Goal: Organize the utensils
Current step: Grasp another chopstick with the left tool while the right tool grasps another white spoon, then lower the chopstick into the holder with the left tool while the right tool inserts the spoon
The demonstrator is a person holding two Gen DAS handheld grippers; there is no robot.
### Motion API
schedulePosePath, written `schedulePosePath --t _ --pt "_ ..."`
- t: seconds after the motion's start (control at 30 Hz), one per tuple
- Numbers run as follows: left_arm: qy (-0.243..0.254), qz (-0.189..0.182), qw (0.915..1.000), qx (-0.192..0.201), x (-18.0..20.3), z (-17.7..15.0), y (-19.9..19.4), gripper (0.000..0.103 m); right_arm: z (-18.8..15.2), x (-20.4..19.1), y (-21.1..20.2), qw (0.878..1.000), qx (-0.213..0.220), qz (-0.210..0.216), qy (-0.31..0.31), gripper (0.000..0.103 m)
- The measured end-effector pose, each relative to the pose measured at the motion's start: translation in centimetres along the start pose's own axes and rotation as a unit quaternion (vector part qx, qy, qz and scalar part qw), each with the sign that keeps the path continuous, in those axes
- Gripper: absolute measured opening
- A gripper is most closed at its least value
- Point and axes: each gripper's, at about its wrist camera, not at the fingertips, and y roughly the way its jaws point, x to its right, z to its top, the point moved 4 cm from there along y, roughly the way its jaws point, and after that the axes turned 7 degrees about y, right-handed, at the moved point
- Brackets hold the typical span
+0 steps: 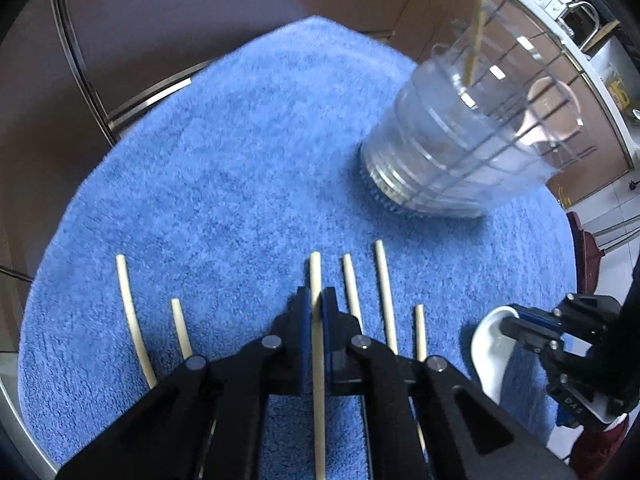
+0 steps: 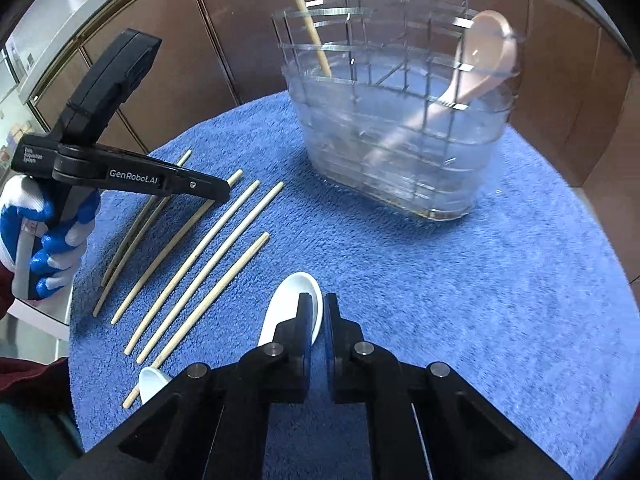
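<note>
I have the left gripper (image 1: 319, 300) pointed steeply down at the blue towel (image 1: 240, 160) that covers the round surface, and its jaws are clenched on one pale chopstick (image 1: 316, 276), which runs straight up between the blue pads with its tip poking out just past them. In that left wrist view the other loose chopsticks (image 1: 384, 280) lie flat on the towel to either side of the one I hold, roughly parallel, some nearer and some farther. My right gripper (image 2: 319, 316) also points down, and its jaws are pressed together on the rim of the white spoon (image 2: 296, 300), whose bowl lies on the towel just left of the fingertips; from the left wrist view I see the same spoon at the near right with the gripper's tip biting its edge. A second small white spoon (image 2: 152, 380) lies at the near left of the right wrist view, touching the end of the nearest chopstick. At the far side of the towel stands the clear utensil holder (image 2: 400, 152) with its wire grid, and it already carries a pink spoon (image 2: 480, 60) leaning to the right and one chopstick standing up on the left. A hand in a white and blue glove (image 2: 44, 240) grips the left tool's handle.
</note>
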Motion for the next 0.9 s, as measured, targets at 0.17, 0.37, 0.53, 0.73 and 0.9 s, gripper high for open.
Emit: schedulePosePath --t 0.17,0.37,0.53,0.73,0.9 --pt "0.015 0.01 0.9985 0.052 0.6 -0.4 -2.4 0.005 -0.7 0.0 -2.7 0.999 0.036 -0.022 0.013 0.005" --pt "0.027 0.015 0.9952 0.093 1.8 -1.1 -5.2 0.005 -1.5 -0.2 -5.6 0.996 0.071 -0.047 0.024 0.005" --pt "0.025 0.009 0.9924 0.12 2.1 -2.0 -7.6 0.005 -2.4 -0.9 -8.4 0.993 0.098 -0.063 0.035 0.005" --pt "0.021 0.005 0.9868 0.161 2.6 -2.3 -10.6 0.005 -2.7 -1.4 -11.6 0.986 0.138 -0.081 0.049 0.006" --pt "0.015 -0.001 0.98 0.198 2.7 -2.4 -13.5 0.005 -2.0 -2.0 -14.2 0.977 0.18 -0.093 0.059 0.006"
